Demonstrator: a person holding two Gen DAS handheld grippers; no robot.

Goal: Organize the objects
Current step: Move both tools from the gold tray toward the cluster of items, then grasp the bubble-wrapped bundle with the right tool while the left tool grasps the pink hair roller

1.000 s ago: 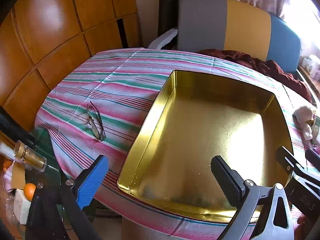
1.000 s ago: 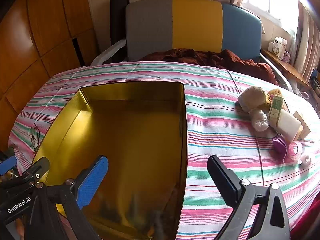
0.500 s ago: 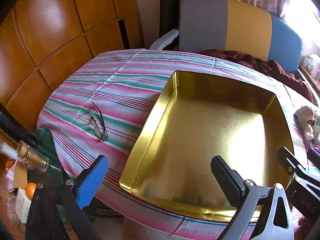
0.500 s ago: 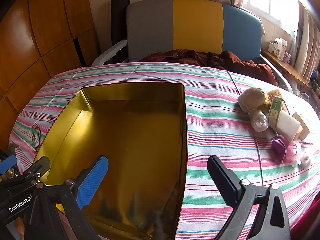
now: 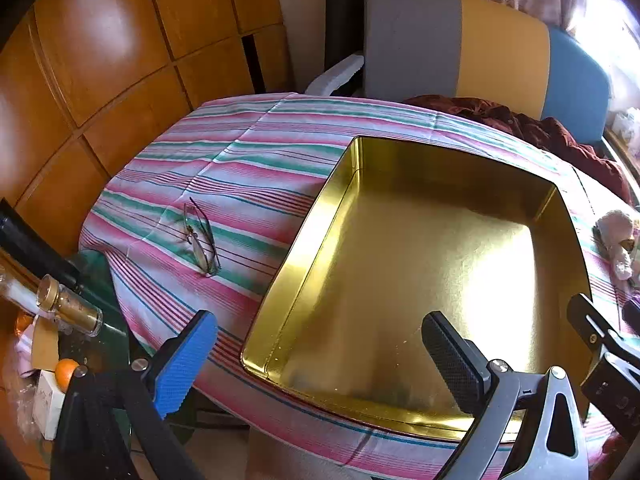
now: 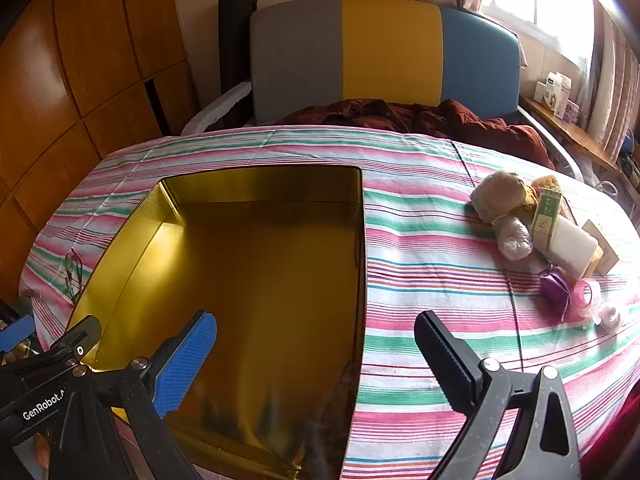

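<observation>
left gripper [image 5: 320, 354]: fingers spread wide, empty | right gripper [image 6: 316, 350]: fingers spread wide, empty

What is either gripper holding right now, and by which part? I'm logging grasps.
Nothing. The left gripper and right gripper both have open, empty jaws above the gold tin.

gold tin [image 5: 420, 280] – pink, green, white striped tablecloth [image 5: 240, 168].

1. A chair back [image 6: 386, 50] in grey, yellow and blue panels stands behind the bench.
2. Dark red cloth [image 6: 420, 118] lies bunched at its base.
3. Wooden wall panels [image 5: 100, 52] fill the left side.
4. A gold-capped bottle [image 5: 68, 310] and an orange [image 5: 66, 370] sit low on the left.
</observation>
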